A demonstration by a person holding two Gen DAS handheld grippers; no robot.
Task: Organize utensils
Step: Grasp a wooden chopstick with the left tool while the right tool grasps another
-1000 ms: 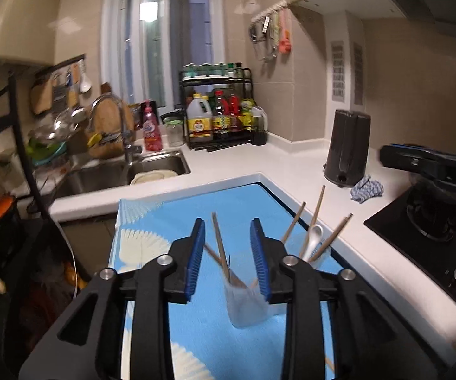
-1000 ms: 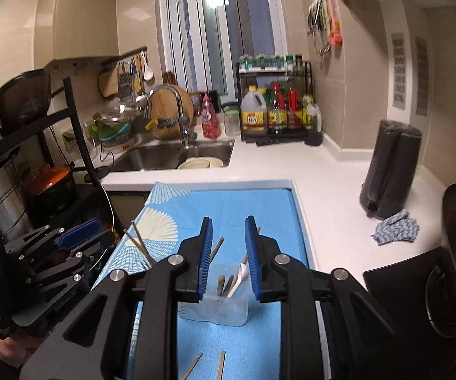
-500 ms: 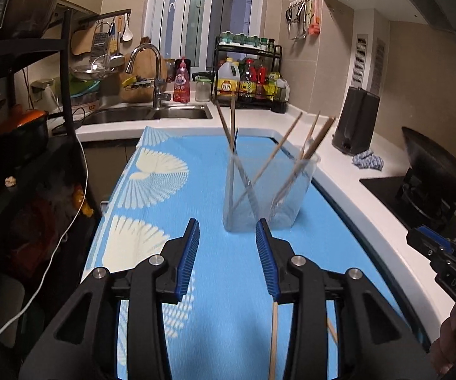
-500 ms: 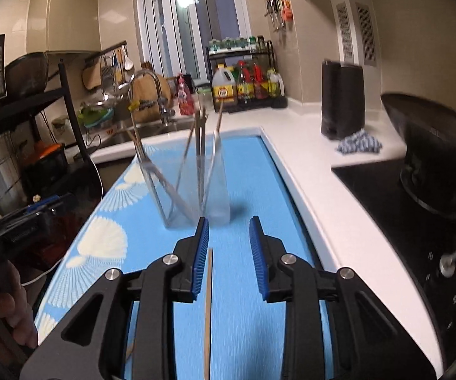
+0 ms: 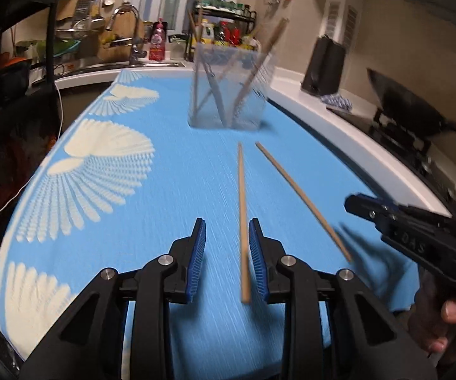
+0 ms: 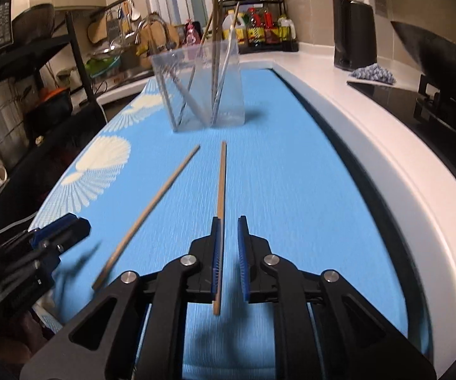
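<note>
A clear plastic holder (image 5: 228, 87) with several chopsticks and a white spoon stands on the blue mat (image 5: 151, 171); it also shows in the right wrist view (image 6: 201, 87). Two loose wooden chopsticks lie on the mat before it. My left gripper (image 5: 227, 228) is open, low over the mat, straddling the near end of one chopstick (image 5: 242, 209). The other chopstick (image 5: 300, 196) lies to its right. My right gripper (image 6: 229, 221) is open, low, with that chopstick (image 6: 221, 177) lying along its left finger (image 6: 215, 253). The first chopstick (image 6: 148, 212) lies to its left.
A white counter edge (image 6: 370, 145) runs along the mat's right side, with a black stove (image 6: 418, 101), a black kettle (image 6: 354, 31) and a cloth (image 6: 372, 72) beyond. A sink (image 5: 132, 60) and bottle rack (image 5: 224, 31) stand behind. A dark shelf (image 6: 22, 95) is at left.
Both grippers have dropped from above the holder and pulled back toward the near end of the mat. Each now sits low at a loose chopstick's near end.
</note>
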